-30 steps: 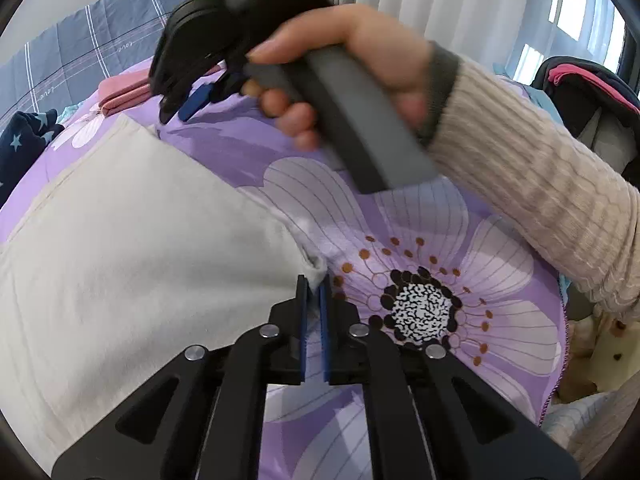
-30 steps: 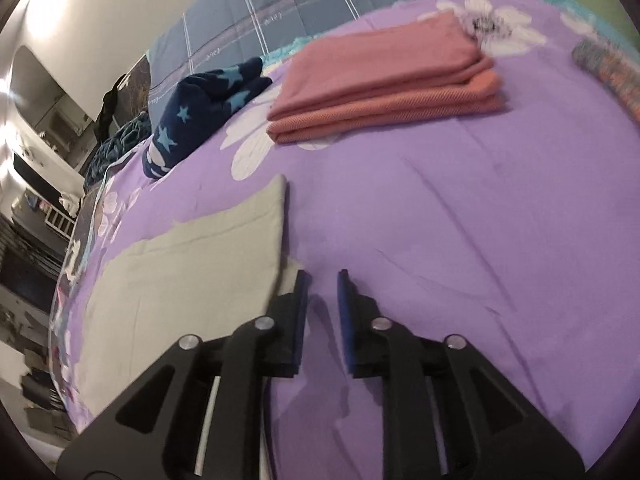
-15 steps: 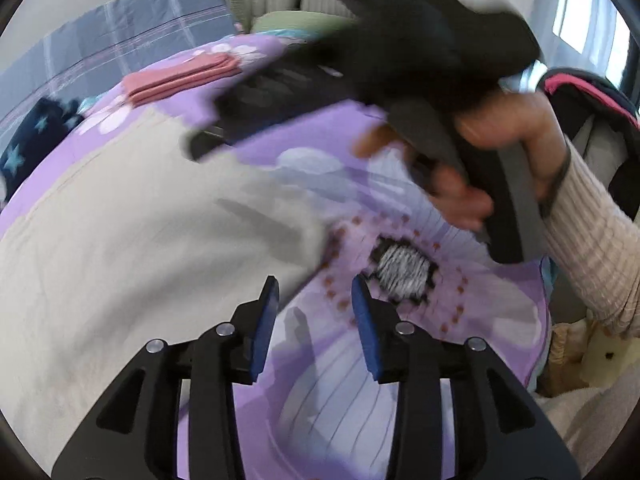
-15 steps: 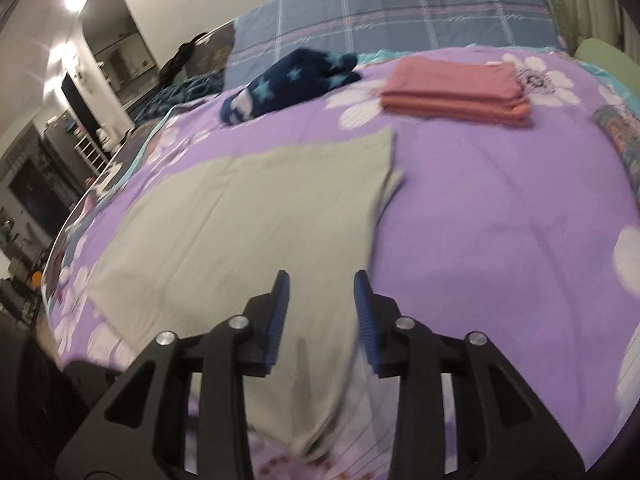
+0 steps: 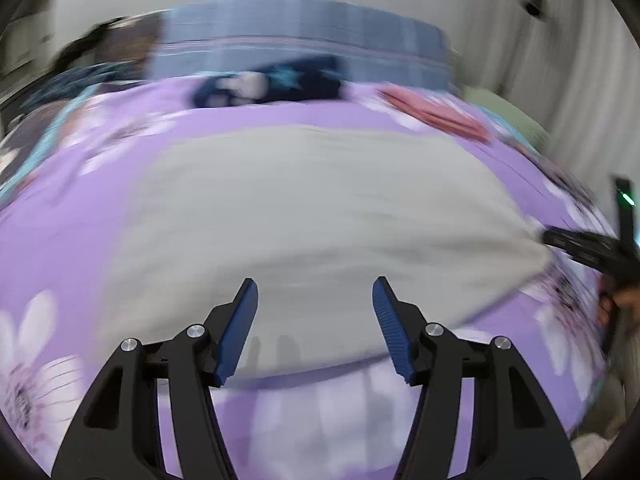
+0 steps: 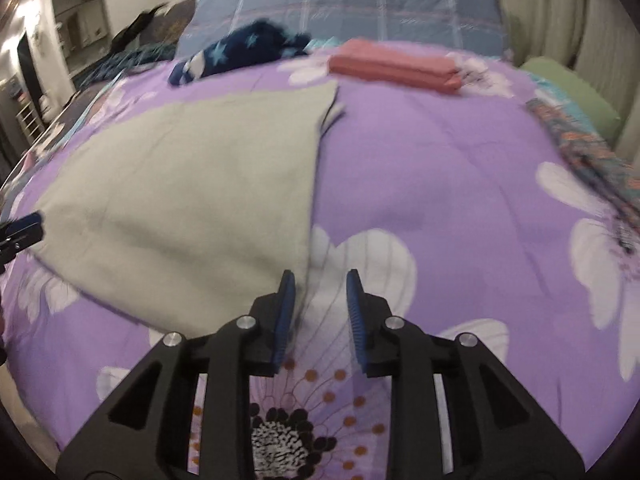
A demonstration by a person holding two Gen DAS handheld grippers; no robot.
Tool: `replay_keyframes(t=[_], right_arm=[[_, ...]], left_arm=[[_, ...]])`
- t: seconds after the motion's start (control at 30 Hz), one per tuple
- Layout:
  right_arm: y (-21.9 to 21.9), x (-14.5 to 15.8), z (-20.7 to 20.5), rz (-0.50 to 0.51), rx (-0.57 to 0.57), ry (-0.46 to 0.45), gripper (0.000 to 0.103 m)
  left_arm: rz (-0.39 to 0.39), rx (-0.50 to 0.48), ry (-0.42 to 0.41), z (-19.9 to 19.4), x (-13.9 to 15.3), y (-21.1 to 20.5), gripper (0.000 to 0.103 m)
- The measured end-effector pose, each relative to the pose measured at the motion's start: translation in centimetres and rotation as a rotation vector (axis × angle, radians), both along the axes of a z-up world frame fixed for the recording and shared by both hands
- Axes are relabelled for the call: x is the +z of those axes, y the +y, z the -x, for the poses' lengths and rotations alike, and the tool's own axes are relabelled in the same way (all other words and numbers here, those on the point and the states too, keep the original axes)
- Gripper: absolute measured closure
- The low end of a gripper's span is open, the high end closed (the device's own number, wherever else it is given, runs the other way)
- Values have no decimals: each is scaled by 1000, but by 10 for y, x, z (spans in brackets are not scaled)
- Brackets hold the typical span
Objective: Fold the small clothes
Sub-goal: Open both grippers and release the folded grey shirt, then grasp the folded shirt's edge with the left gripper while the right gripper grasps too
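Blurred view, left gripper (image 5: 314, 320) with jaws wide apart over the beige cloth (image 5: 312, 216), flat on purple floral bedcover (image 5: 52, 248), right gripper (image 5: 576, 246) at cloth's right corner

**Dim indoor light, heavy blur on the left camera**

Motion blur is smearing nearly everything in the left wrist view; only the left gripper (image 5: 314, 330) is staying sharp, casting faint finger shadows on the beige cloth (image 5: 304, 216). The right wrist view is looking softer than crisp, with lamp glare (image 6: 18, 20) burning out at upper left. Fisheye bending is curving both frames' dark edges.
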State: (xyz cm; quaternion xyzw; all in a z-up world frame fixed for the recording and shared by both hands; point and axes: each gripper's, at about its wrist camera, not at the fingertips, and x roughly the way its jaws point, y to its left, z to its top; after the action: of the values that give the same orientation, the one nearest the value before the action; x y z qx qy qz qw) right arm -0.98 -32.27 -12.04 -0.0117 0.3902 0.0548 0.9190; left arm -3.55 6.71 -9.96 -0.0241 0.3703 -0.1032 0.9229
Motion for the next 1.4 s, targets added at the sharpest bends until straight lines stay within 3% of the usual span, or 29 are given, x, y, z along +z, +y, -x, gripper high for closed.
replay_keyframes(t=[0.1,0.2,0.3,0.43,0.6,0.73,0.87,1.0,1.13,1.23,1.33,1.37,1.4], right_arm=[[27,23,14,74,9,-117,77],[73,40,22,141,111,-191,72],[137,45,31,185,298,-249,62],[236,29,40,247,587,-248,58],[323,5,55,349,822,-262,50],[370,-12,63,453,890,-269,46],[396,-30,51,551,860,-248,43],[413,-32,47,599,808,-304,43],[427,-37,45,648,792,-371,45],[434,-43,48,687,820,-410,54],[439,-49,49,702,839,-413,75],[440,-50,46,692,841,-392,90],[438,-48,43,672,831,-378,98]], left_arm=[[14,116,-33,11,4,49,39],[3,203,-51,21,7,87,39],[16,265,-65,30,6,118,39],[49,346,-71,43,-1,156,39],[139,413,-50,62,-20,188,39],[164,415,-37,71,-29,196,39],[171,404,-18,68,-35,200,39],[196,389,-12,60,-34,206,39],[260,341,-35,48,-24,210,39],[294,278,-45,26,-12,214,39],[355,167,-32,-10,0,216,39],[391,111,-18,-30,2,215,39],[414,80,1,-44,2,212,39]])
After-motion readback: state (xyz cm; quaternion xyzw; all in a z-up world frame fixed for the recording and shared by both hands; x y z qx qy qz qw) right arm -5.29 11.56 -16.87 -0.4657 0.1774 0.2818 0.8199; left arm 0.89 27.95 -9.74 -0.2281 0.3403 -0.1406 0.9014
